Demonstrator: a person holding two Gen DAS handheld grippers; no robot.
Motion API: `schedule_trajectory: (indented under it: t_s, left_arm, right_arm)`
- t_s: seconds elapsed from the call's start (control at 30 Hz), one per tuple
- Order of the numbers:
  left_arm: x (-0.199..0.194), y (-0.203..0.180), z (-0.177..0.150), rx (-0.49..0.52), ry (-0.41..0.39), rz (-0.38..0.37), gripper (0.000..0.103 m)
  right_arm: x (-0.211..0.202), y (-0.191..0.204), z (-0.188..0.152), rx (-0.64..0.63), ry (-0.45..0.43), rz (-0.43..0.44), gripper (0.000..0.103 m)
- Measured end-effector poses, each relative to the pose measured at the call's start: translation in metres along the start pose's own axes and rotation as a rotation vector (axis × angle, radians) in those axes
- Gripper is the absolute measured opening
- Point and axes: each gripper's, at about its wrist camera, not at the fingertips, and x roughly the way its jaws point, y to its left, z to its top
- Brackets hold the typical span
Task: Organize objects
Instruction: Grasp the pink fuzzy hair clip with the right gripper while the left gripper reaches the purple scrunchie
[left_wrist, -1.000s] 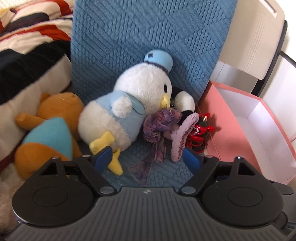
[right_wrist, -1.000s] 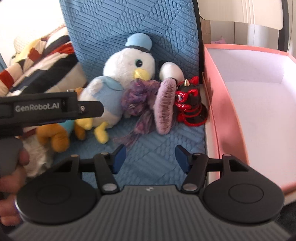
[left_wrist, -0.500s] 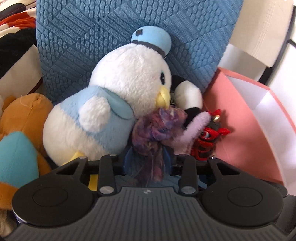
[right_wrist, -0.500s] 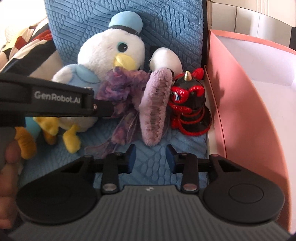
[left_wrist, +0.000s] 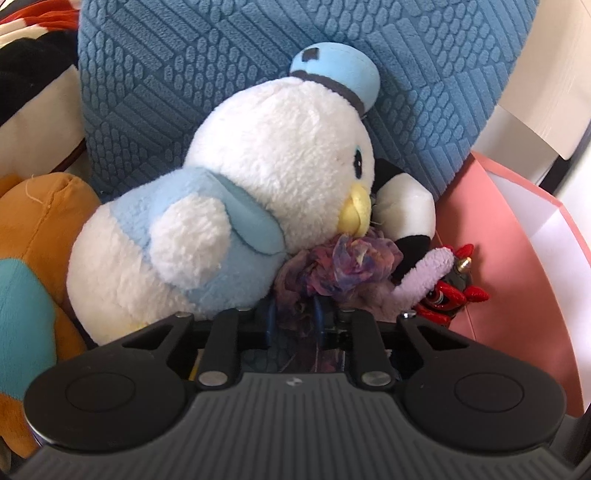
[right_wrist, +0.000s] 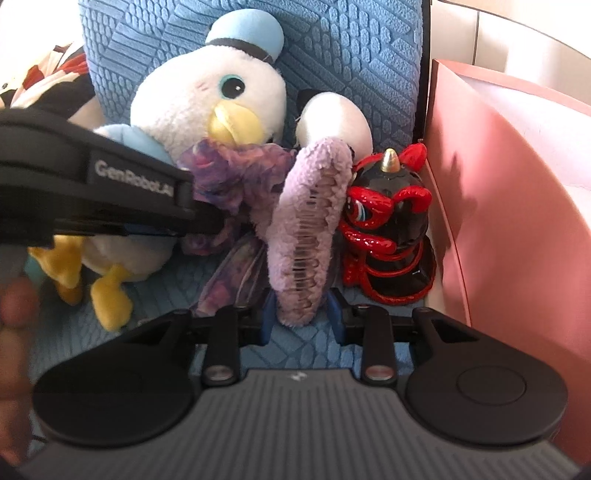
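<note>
Against the white duck plush, just under its yellow beak, sits the purple gauze scrunchie, with the lilac fuzzy hair claw leaning upright just beside it on the side away from the duck. The left gripper has its blue fingers drawn narrowly together around the scrunchie's hanging tails; a second ago they stood wide apart and well short of the duck, and half a second ago they were only partly closed. The right gripper brackets the bottom of the hair claw, its blue pads close to the fuzz on both sides, though contact cannot be told; a second ago its jaws were spread wide and farther back. Both cameras now sit much closer to the duck. Past the claw from the duck stands a red-and-black figurine, then the pink box. An orange plush lies on the duck's other side, and the blue textured cushion rises behind.
</note>
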Motion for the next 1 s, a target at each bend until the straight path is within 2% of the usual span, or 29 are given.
schedule_trajectory:
  t_s: [0.07, 0.2, 0.4, 0.5, 0.67, 0.83, 1.0]
  left_arm:
    - [-0.002, 0.002, 0.000, -0.013, -0.001, -0.005, 0.016]
    - [-0.010, 0.003, 0.000, -0.040, -0.017, -0.020, 0.010]
    - [-0.029, -0.003, -0.010, -0.077, -0.030, -0.058, 0.007]
    - [-0.043, -0.005, -0.013, -0.057, -0.049, -0.060, 0.006]
    - [-0.072, -0.006, -0.031, -0.056, -0.056, -0.033, 0.005]
    - [-0.098, -0.009, -0.054, -0.058, -0.055, -0.030, 0.005]
    - [-0.113, -0.005, -0.075, -0.097, -0.038, -0.060, 0.005]
  right_arm:
    - [-0.002, 0.002, -0.001, -0.011, -0.003, 0.000, 0.028]
    - [-0.006, 0.002, -0.001, -0.019, -0.001, -0.018, 0.025]
    - [-0.025, 0.005, -0.006, -0.023, -0.008, -0.027, 0.018]
    - [-0.035, 0.007, -0.008, -0.025, -0.010, -0.019, 0.017]
    - [-0.057, 0.009, -0.009, -0.019, -0.034, -0.025, 0.017]
    - [-0.074, 0.008, -0.016, 0.008, -0.017, -0.003, 0.015]
    - [-0.092, 0.005, -0.033, 0.022, 0.006, 0.009, 0.011]
